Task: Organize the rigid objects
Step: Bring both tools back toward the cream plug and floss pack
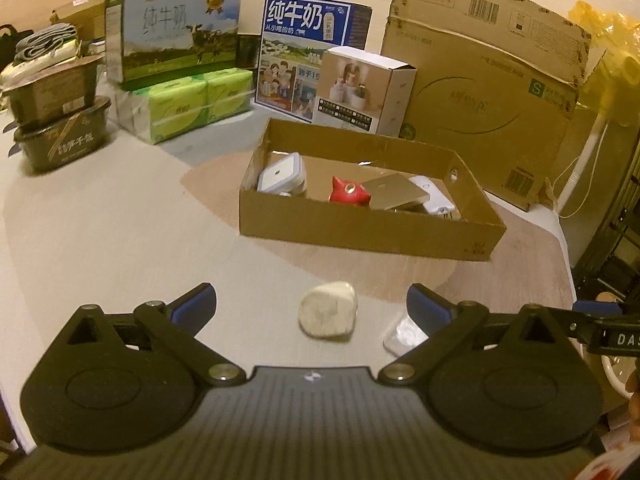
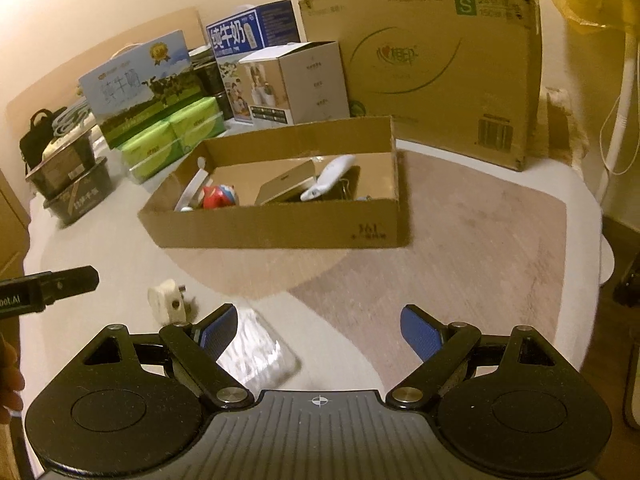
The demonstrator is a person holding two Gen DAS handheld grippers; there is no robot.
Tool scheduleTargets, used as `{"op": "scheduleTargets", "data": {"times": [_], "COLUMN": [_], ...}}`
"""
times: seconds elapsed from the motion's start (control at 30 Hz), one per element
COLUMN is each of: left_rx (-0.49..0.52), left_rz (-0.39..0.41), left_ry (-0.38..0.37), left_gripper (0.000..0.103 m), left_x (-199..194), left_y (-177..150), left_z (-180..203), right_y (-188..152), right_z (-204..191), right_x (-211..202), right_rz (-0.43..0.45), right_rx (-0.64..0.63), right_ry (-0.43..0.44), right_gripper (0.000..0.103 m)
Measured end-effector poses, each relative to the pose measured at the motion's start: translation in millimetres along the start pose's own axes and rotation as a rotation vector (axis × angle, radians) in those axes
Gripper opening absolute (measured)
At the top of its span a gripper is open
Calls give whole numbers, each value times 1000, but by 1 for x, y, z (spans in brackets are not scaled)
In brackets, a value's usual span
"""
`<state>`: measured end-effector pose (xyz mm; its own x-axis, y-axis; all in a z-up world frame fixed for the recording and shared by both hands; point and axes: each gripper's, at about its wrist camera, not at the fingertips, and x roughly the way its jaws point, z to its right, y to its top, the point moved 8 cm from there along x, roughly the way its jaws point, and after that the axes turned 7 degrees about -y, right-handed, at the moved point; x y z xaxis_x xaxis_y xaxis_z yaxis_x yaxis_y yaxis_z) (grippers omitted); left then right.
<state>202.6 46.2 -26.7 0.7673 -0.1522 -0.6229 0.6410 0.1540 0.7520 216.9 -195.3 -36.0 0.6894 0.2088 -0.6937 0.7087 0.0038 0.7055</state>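
Where the counter (image 1: pixel 100 240) runs bare at 9 o'clock of the open cardboard box (image 1: pixel 360 232), there is free room; toward 12 o'clock it is hemmed in by a tall carton (image 1: pixel 480 92), two milk cartons (image 1: pixel 176 28) and green tissue packs (image 1: pixel 188 104), and at 3 o'clock its rounded edge drops away. Inside the box lie a white lidded container (image 1: pixel 280 174), a red figure (image 1: pixel 350 192), a gold flat case (image 1: pixel 396 190) and a white device (image 1: pixel 434 196), each partly hidden by the box wall. A white plug adapter (image 1: pixel 328 314) rests on the counter between the left tongs (image 1: pixel 312 308), whose pads stand wide apart and clear of it. A clear packet (image 2: pixel 256 352), blurred, lies just beside the right tongs (image 2: pixel 320 332), likewise spread and empty.
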Motion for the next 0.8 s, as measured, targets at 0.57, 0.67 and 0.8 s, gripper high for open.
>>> {"op": "scheduleTargets", "data": {"times": [0.57, 0.67, 0.8], "left_rx": [43, 43, 58], "left_rz": [-49, -46, -50], "left_ry": [51, 60, 60], "left_gripper": [101, 100, 100], "left_x": [-21, -21, -19], "left_y": [-46, -51, -55], "left_z": [11, 10, 10], "right_y": [-31, -34, -38], "right_z": [-3, -5, -8], "right_x": [-19, -19, -18], "right_rz": [-5, -9, -10], "right_rx": [-45, -57, -79], "right_ry": [0, 1, 3], "right_gripper": [88, 88, 88]}}
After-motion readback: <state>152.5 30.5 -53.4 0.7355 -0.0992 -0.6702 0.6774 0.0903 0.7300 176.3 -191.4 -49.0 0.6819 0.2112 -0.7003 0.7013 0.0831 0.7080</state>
